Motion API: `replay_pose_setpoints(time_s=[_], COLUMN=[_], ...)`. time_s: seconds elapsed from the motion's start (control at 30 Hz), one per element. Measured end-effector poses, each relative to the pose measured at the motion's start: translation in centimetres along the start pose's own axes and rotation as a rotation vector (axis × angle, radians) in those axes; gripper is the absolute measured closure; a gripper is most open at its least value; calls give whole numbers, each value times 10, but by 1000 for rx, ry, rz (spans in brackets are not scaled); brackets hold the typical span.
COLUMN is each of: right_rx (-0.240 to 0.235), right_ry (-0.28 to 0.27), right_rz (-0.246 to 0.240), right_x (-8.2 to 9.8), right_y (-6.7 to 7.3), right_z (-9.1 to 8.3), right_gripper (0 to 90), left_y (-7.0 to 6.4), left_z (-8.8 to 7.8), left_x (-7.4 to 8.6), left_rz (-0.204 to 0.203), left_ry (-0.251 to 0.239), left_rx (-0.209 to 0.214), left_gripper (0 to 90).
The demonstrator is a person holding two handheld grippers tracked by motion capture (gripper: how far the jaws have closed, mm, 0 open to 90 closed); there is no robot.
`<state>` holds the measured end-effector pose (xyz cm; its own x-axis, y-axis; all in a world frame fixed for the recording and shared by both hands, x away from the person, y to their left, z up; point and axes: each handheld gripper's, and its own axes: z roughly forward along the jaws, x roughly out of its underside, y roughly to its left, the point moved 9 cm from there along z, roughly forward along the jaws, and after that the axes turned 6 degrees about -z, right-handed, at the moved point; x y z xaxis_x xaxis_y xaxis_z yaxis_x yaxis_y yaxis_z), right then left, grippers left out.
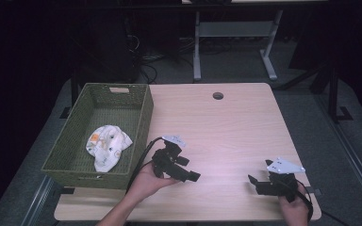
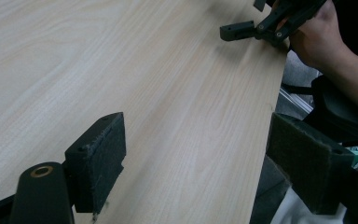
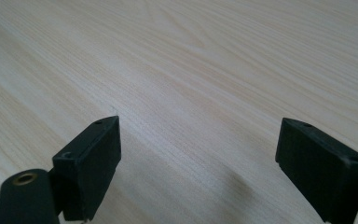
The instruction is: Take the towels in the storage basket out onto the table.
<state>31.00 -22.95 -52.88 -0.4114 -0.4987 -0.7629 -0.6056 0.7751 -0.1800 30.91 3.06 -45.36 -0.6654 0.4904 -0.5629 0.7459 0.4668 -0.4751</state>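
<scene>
A white patterned cloth (image 1: pixel 106 145) lies crumpled inside a green woven basket (image 1: pixel 142 123) at the table's left. Just right of the basket, a hand holds my left gripper (image 1: pixel 189 168) low over the wood, pointing right. Its jaws stand open in the left gripper view (image 2: pixel 200 158), with nothing but bare tabletop between the pads (image 2: pixel 99 156). My right gripper (image 1: pixel 259 176) sits near the front right edge, pointing left. It is open too (image 3: pixel 198 158), empty over the wood. The right gripper (image 2: pixel 256 28) and its hand also appear far off in the left gripper view.
The light wooden table (image 1: pixel 226 127) has a round cable hole (image 1: pixel 218 95) near its far edge. Its front edge runs close under both hands. Beyond the table stand a white desk frame (image 1: pixel 197 47) and dark floor.
</scene>
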Motion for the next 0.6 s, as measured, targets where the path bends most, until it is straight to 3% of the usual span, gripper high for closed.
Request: replay_pose_setpoints(time_s=[0.6], right_rx=[3], right_ry=[-1], right_rz=[-3], right_x=[0], right_y=[-2], right_z=[0], right_gripper=[136], left_y=[0], left_z=[-29], left_x=[-19], left_rz=[-10], left_ry=[-3], left_rx=[6], left_gripper=[193])
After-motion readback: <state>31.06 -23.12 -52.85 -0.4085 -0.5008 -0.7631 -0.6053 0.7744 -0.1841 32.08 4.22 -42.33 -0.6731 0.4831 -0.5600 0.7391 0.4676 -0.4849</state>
